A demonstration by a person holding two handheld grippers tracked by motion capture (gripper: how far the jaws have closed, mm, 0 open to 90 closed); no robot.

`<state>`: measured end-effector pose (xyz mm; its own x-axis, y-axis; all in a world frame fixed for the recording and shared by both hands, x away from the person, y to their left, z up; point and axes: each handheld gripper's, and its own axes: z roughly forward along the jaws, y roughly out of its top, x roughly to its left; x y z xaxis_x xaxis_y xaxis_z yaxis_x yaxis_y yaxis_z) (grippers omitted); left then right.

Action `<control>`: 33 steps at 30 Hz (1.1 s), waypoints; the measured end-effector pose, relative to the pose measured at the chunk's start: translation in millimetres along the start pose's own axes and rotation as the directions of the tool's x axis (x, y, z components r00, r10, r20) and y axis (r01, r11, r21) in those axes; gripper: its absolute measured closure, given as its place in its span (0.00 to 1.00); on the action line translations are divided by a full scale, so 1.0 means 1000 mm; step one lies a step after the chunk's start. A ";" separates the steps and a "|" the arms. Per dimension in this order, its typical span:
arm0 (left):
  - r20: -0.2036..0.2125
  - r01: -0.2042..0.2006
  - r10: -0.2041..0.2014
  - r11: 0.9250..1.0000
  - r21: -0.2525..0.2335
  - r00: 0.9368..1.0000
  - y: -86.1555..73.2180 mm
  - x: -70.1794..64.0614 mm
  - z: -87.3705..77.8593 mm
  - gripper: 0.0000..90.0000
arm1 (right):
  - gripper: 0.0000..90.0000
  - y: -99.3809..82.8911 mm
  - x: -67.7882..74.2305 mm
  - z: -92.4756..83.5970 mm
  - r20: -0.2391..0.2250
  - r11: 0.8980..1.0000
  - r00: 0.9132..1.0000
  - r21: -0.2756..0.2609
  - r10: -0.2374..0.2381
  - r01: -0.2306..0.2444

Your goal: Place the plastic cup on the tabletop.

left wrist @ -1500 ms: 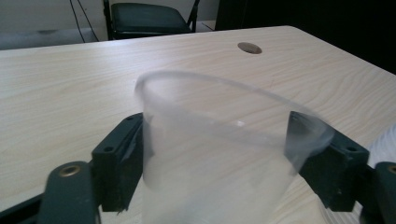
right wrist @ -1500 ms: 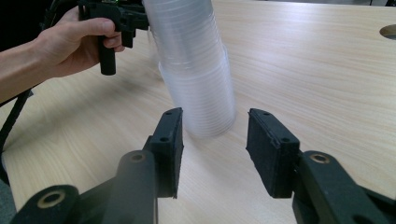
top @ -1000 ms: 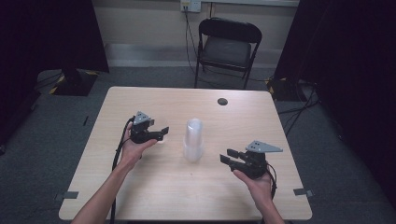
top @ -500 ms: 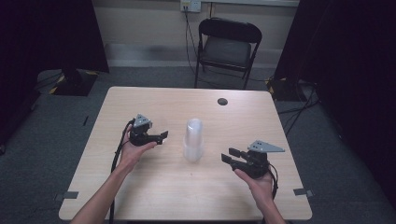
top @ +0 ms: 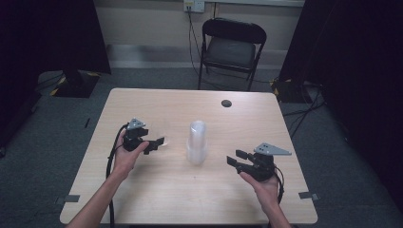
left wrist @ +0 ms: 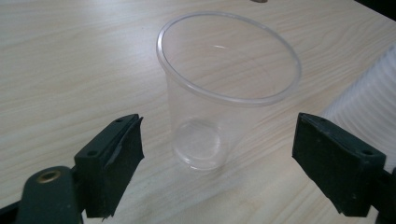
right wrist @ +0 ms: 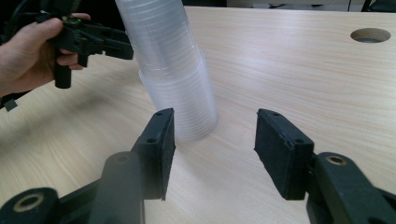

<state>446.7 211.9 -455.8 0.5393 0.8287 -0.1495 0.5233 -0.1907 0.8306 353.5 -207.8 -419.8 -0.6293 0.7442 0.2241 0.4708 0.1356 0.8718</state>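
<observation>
Clear plastic is what the single see-through cup (left wrist: 224,98) is made of. It stands upright on the pale wooden tabletop (top: 142,190), with its open mouth up. In the left gripper view it is seen between the two black jaws of the left claw (left wrist: 217,158), but it is not touched by either of them. A gap is left on both sides, so the cup is let go. These jaws have just been opening, and they are now spread wide. In the high view the left claw (top: 159,142) is held by a hand (top: 126,156) on the left part of the tabletop, and the cup is only a faint shine at its tips.

A tall stack of clear plastic cups (top: 196,142) stands upright near the middle of the tabletop, mouth down, just beside the single cup. The right claw (top: 235,158) is held by the other hand (top: 263,187) on the right side and is pointed at the stack. In the right gripper view the right claw (right wrist: 215,149) is spread apart with nothing between the jaws, which have just been opening. The stack (right wrist: 173,70) is seen near them but is not touched.

A small round hole (top: 226,103) is seen in the far part of the tabletop. A black folding chair (top: 228,47) is placed behind it.
</observation>
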 end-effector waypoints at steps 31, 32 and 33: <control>-0.013 -0.079 0.079 0.997 -0.026 0.997 -0.022 -0.033 -0.074 0.19 | 0.44 -0.003 -0.007 -0.002 0.067 1.000 0.998 0.015 0.002 -0.003; -0.013 -0.078 0.078 0.997 -0.029 0.997 -0.024 -0.035 -0.076 0.19 | 0.44 -0.003 -0.006 -0.002 0.068 1.000 0.998 0.018 0.000 -0.001; -0.015 -0.099 0.099 0.995 -0.025 0.995 -0.026 -0.037 -0.077 0.19 | 0.44 -0.003 -0.006 -0.002 0.067 1.000 0.998 0.019 -0.002 0.001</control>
<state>361.9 226.6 -430.6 0.5781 0.8139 -0.0587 0.4509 -0.2587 0.8543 354.6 -214.1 -422.7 -0.5871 0.7863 0.1925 0.4822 0.1487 0.8633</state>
